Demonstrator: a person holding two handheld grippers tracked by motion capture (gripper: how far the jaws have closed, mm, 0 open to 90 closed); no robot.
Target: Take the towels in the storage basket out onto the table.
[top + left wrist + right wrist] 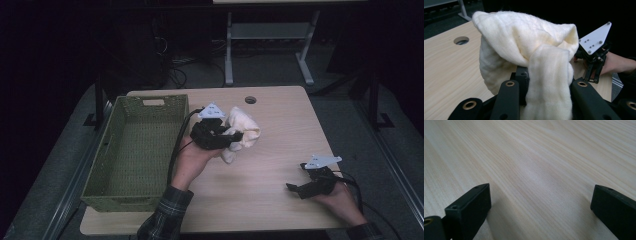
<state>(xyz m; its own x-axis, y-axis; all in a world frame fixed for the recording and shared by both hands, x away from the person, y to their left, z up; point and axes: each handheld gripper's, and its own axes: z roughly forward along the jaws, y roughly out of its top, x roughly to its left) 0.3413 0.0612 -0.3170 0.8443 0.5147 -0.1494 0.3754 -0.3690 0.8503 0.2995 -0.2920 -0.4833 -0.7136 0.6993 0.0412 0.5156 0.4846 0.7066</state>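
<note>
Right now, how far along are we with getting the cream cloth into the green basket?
Pickup looks done: the left gripper is shut on the cream cloth, lifted beside the green basket. In hand: carrying it over. Left: drop it inside; the basket looks bare. The right gripper rests open on the table.

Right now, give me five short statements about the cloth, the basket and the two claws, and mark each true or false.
1. The left claw is shut on the cream cloth. True.
2. The cloth lies inside the green basket. False: it is held over the table, to the right of the basket.
3. The right claw grips a second cloth. False: its jaws stand open over bare wood.
4. The basket sits at the table's left side. True.
5. The table has a round hole near its far edge. True.
</note>
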